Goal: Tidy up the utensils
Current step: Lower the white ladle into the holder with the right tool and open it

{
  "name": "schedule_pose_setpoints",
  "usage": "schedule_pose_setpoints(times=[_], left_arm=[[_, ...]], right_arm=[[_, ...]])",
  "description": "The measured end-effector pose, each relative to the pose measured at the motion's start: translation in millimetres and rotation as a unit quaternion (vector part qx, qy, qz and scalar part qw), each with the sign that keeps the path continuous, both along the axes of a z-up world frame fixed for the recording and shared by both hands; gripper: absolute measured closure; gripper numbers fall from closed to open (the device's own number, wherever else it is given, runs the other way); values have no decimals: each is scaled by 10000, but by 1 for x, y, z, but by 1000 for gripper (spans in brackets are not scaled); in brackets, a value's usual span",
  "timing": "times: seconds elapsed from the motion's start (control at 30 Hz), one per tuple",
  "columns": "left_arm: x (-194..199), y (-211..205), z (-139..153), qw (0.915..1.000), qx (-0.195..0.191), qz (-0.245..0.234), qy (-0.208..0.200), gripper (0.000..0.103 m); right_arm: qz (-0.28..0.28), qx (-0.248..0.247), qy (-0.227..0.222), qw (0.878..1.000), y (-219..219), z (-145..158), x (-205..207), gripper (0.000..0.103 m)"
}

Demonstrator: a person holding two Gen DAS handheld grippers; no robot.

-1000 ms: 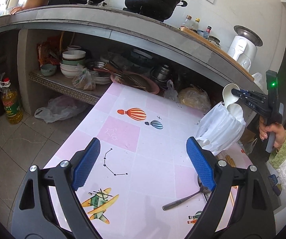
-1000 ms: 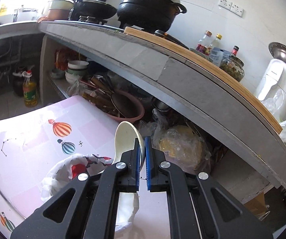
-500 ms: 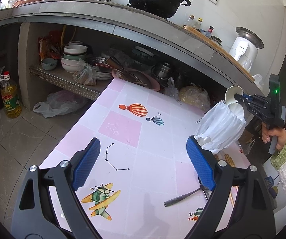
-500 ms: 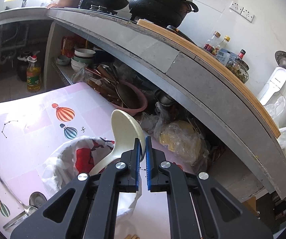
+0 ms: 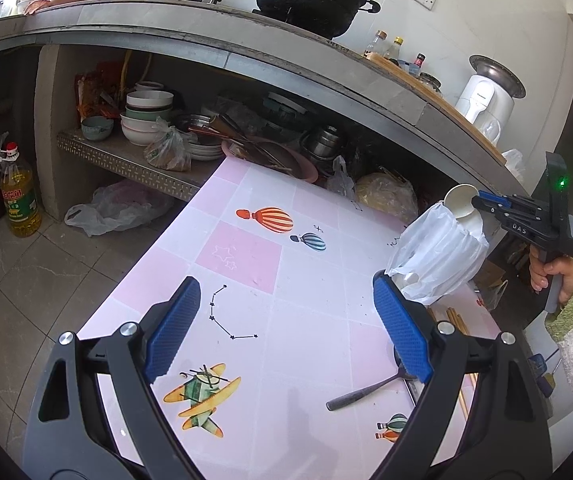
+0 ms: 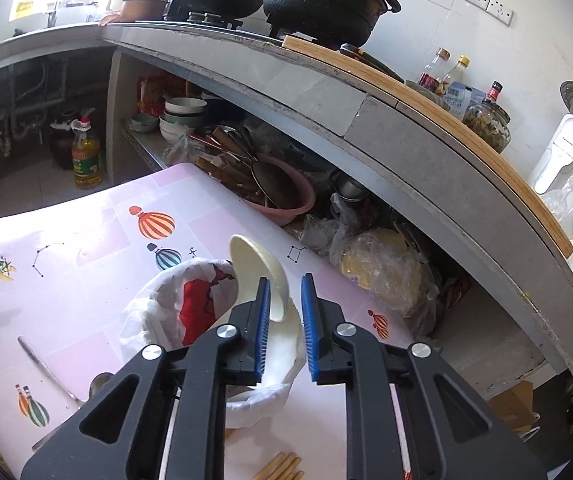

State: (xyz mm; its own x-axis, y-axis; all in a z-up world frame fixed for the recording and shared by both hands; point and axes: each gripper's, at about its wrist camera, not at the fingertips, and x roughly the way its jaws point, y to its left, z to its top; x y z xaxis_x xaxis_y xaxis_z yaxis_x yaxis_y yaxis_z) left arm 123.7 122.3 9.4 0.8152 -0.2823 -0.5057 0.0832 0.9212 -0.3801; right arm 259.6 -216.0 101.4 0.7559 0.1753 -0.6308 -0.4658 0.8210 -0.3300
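Observation:
A cream ladle-shaped spoon (image 6: 255,270) stands head up in a holder lined with a white plastic bag (image 6: 174,300) on the pink table (image 6: 86,240). My right gripper (image 6: 285,280) is around the spoon's neck with its jaws opening; the spoon leans by the left pad, clear of the right one. From the left wrist view the same spoon (image 5: 460,200) sticks out of the bag (image 5: 438,256) at the right gripper (image 5: 476,202). My left gripper (image 5: 284,280) hovers open over the table with nothing in it. A metal spoon (image 5: 366,392) lies on the table near its right finger.
Wooden chopsticks (image 6: 282,468) lie by the holder. The table's far end butts against a shelf crowded with bowls (image 5: 148,116), a pink basin (image 6: 286,200) and bagged items (image 6: 382,268). A concrete counter (image 5: 246,52) overhangs it. A hand in a green-cuffed sleeve (image 5: 566,292) holds the right gripper.
The right gripper's pads, pressed together on the spoon before, have parted. The spoon has sunk lower into the bag-lined holder. The left gripper stays open in place.

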Motion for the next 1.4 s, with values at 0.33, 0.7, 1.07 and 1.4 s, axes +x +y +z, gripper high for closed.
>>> schedule_pose_setpoints(times=[0.33, 0.7, 1.07, 1.4], left_arm=[[-2, -1, 0, 10000, -37, -39, 18, 18], [-4, 2, 0, 10000, -81, 7, 17, 18], [-3, 2, -3, 9998, -158, -62, 48, 18], [-6, 1, -1, 9998, -178, -115, 25, 18]], right_arm=[[8, 273, -60, 9996, -4, 12, -12, 78], [51, 346, 125, 9993, 5, 6, 1, 97], [150, 259, 127, 9995, 10, -4, -7, 98], [-99, 769, 72, 9970, -11, 17, -15, 92]])
